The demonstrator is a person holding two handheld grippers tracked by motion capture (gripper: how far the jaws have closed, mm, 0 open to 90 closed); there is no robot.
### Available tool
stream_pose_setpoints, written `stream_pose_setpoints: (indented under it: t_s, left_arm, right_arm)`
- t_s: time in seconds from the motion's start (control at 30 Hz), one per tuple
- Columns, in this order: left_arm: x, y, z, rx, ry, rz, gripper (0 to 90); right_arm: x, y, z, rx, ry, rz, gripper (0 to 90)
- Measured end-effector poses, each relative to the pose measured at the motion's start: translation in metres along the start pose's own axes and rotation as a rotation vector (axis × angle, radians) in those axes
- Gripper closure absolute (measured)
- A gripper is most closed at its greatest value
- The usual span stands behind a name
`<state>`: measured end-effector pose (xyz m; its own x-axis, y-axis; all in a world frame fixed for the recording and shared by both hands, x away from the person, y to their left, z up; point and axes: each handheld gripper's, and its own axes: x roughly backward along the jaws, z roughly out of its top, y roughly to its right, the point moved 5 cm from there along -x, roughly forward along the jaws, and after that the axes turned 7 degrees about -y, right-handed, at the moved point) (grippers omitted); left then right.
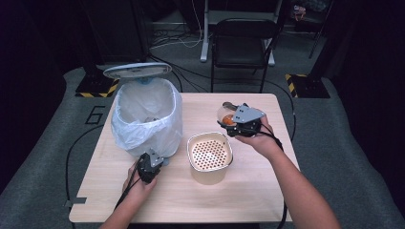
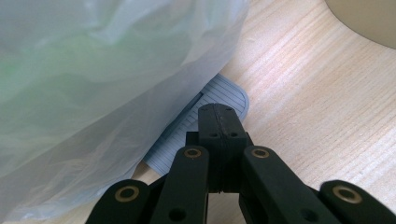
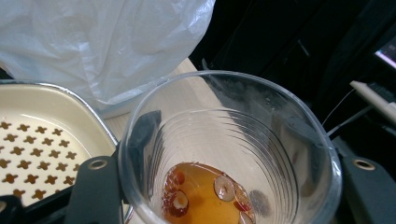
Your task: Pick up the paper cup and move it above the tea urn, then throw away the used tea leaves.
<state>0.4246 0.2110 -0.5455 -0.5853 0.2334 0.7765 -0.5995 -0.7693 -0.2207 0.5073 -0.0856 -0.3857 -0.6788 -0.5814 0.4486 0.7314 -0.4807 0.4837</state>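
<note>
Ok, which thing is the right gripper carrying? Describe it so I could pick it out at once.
Start at the wooden table and find the white-bagged bin on its left side, then the cream strainer pot beside it. Just right of and beyond that pot, the right gripper holds a clear plastic cup between its jaws. It is the see-through one, ribbed, with amber liquid and small floating bits at the bottom.

clear plastic cup (image 3: 229, 149), slightly tilted, holds amber liquid with bits, above the table.
</note>
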Motion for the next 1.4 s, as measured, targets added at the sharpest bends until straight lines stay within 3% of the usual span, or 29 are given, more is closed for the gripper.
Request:
stream_pose_setpoints:
  t_s: [0.3,0.77,1.1,1.2,1.4]
  left_arm:
    - [0.0,0.0,0.0,-0.002,-0.003,0.003,90.0]
    - [0.0,0.0,0.0,-0.002,-0.004,0.0,90.0]
    - [0.0,0.0,0.0,-0.005,-0.003,-0.004,90.0]
    - [0.001,0.0,-0.001,-0.008,-0.01,-0.006,90.0]
    - [0.001,0.0,-0.001,-0.009,-0.012,-0.004,90.0]
  right_arm:
    - [0.002,-0.007,0.002,0.123,-0.013,-0.019,35.5]
    - [0.001,-0.013,0.004,0.209,0.006,-0.029,35.6]
    - [0.003,-0.029,0.009,0.295,0.028,-0.044,35.8]
    - [0.005,-0.035,0.009,0.359,0.033,-0.061,35.7]
    - [0.005,-0.048,0.005,0.443,0.0,-0.083,36.0]
